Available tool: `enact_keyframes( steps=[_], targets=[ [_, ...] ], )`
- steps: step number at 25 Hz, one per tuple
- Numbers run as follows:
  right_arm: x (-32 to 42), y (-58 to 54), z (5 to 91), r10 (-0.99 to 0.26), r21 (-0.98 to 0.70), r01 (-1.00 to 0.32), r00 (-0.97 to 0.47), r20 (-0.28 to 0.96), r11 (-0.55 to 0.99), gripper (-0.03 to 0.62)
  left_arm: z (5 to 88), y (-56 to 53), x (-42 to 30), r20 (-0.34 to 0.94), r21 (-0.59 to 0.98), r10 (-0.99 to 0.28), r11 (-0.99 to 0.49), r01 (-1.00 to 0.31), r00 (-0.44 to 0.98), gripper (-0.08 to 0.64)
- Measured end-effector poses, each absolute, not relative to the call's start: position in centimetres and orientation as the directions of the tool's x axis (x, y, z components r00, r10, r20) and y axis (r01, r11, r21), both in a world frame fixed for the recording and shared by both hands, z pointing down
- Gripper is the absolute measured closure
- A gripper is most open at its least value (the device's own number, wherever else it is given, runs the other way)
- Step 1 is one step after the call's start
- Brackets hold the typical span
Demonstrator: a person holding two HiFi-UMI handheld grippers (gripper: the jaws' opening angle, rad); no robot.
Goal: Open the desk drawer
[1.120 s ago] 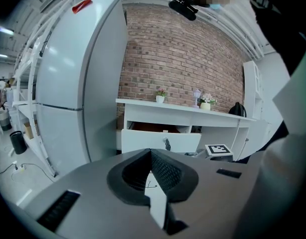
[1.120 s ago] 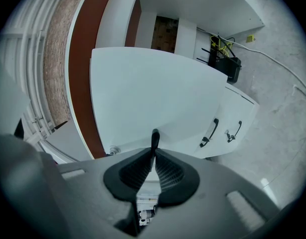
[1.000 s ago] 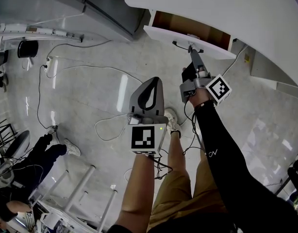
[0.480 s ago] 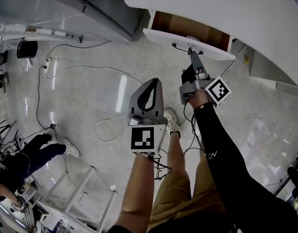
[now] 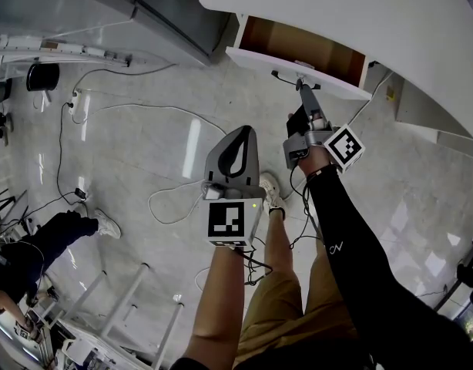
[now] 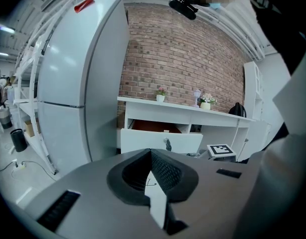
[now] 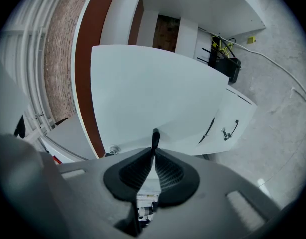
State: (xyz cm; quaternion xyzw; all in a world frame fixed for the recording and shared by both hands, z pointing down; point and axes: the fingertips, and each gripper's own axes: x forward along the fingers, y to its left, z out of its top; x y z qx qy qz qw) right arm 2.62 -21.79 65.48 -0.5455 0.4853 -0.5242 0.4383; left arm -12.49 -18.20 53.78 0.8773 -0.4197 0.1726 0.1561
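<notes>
The white desk drawer [image 5: 259,58] is pulled partly out from under the white desk [image 5: 337,6], at the top of the head view. Of its inside, only the brown wooden walls and bottom [image 5: 298,41] are seen. On the white front of the drawer there is one black bar handle [image 5: 283,75]. The right gripper [image 5: 301,85] has its two jaws closed on this handle; in the right gripper view the dark bar [image 7: 155,136] stands out from between the pads, which press on it. The left gripper [image 5: 246,129] hangs lower, over the pale marble floor [image 5: 144,145] and well apart from the drawer. Its jaws are together and hold nothing. Beside the desk stands one white refrigerator [image 6: 78,73], and behind the desk is a red brick wall [image 6: 183,54]. On the desk top I count three small items; at least two are small flower pots [image 6: 160,94]. A lower white cabinet front [image 7: 228,114] carries two black handles.
</notes>
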Motion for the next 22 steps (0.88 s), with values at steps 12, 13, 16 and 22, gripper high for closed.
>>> enact_keyframes(
  steps=[12, 13, 16, 22],
  targets=[
    [1.6, -20.4, 66.3, -0.985, -0.985, -0.061, -0.038, 0.167, -0.164, 0.563, 53.8, -18.3, -12.8, 0.434, 0.125, -0.684, -0.598, -0.791, 0.586, 0.552],
    [1.5, -20.4, 66.3, -0.985, -0.985, -0.063, -0.043, 0.166, -0.163, 0.563, 53.9, -18.3, -12.8, 0.436, 0.124, -0.683, -0.599, -0.791, 0.586, 0.552],
    [1.4, -20.3, 66.3, -0.982, -0.983, -0.045, -0.044, 0.182, -0.180, 0.563, 54.1, -18.5, -12.8, 0.441, 0.125, -0.681, -0.598, -0.791, 0.584, 0.552],
    [1.4, -20.1, 66.2, -0.983, -0.983, -0.039, -0.043, 0.180, -0.178, 0.563, 54.3, -18.7, -12.8, 0.440, 0.128, -0.682, -0.596, -0.793, 0.584, 0.552]
  ],
)
